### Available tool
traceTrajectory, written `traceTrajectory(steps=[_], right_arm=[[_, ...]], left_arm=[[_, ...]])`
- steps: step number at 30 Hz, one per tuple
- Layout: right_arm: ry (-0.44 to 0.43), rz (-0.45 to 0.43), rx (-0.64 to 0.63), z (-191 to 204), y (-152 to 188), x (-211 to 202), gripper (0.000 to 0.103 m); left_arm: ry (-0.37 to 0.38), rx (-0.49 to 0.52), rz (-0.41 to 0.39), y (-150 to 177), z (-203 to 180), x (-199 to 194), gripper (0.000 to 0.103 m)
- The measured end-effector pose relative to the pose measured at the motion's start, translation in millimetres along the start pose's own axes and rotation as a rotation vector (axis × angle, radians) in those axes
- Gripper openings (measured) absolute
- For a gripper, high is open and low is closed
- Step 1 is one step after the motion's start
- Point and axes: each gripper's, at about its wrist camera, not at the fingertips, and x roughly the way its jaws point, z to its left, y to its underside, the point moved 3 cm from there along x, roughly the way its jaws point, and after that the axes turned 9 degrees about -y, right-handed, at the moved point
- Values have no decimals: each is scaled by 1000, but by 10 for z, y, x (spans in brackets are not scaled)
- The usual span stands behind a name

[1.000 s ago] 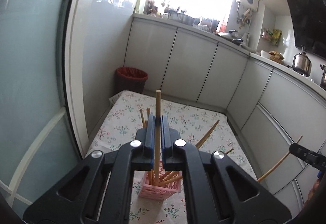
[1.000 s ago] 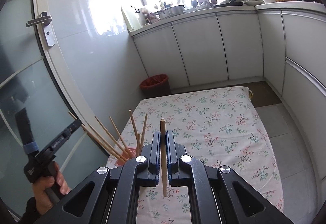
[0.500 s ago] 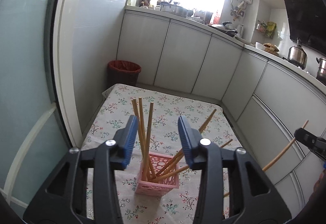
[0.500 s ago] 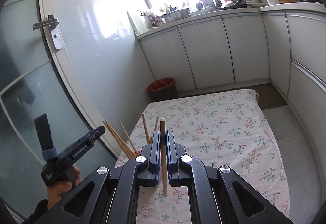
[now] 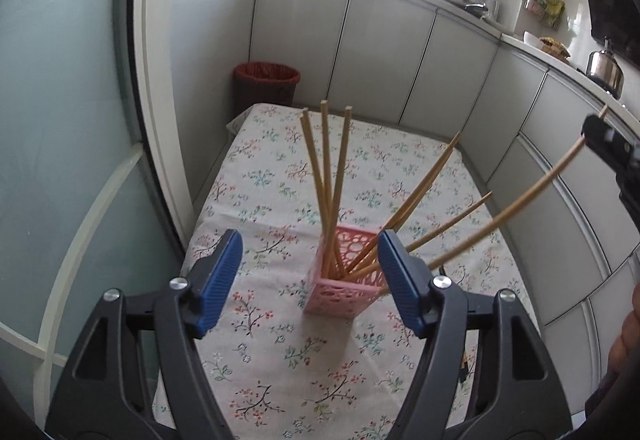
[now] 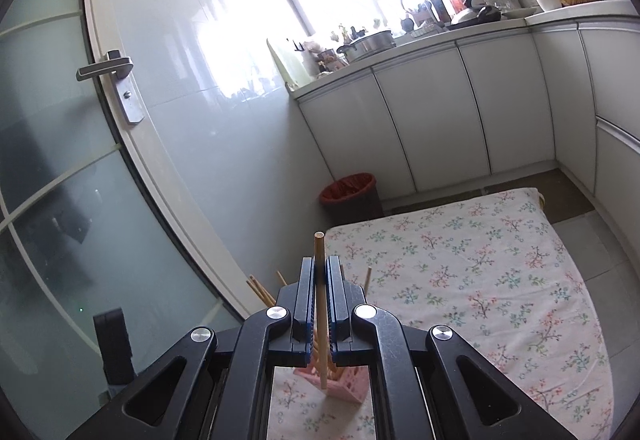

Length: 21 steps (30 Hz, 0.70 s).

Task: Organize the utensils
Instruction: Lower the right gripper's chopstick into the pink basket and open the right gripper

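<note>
Left claw point(image 5: 310, 280): nearest in the left wrist view, blue pads spread wide apart, nothing between them, held above and just short of the holder, angled down toward it.

Pink holder point(image 5: 345, 280): lattice-walled basket, upright on the floral-cloth worktop point(image 5: 260, 175), seen between the open left pads. Three chopsticks point(image 5: 325, 175) standing near vertical inside; several more leaning out to the right.

Right claw point(image 6: 320, 304): pads pressed together, clamped on a single chopstick point(image 6: 319, 280) held upright, top end standing above the pads, lower end hanging below them in front of the pink holder point(image 6: 352, 386); whether the tip is inside cannot be told. In the left wrist view, right claw point(image 5: 612, 147) at the far right edge, raised above the worktop, with its chopstick point(image 5: 520, 199) slanting down toward the holder.

Red-lined bin point(image 5: 267, 81): on the floor past the worktop's far end, against the white cabinets point(image 5: 380, 51).
</note>
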Motion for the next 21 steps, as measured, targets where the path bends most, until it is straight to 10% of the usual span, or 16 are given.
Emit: traceTrajectory(steps=[21], right_arm=[[38,187,-56,19,384,935,18]], left_arm=[[-9,11,85,69,45,146,71]])
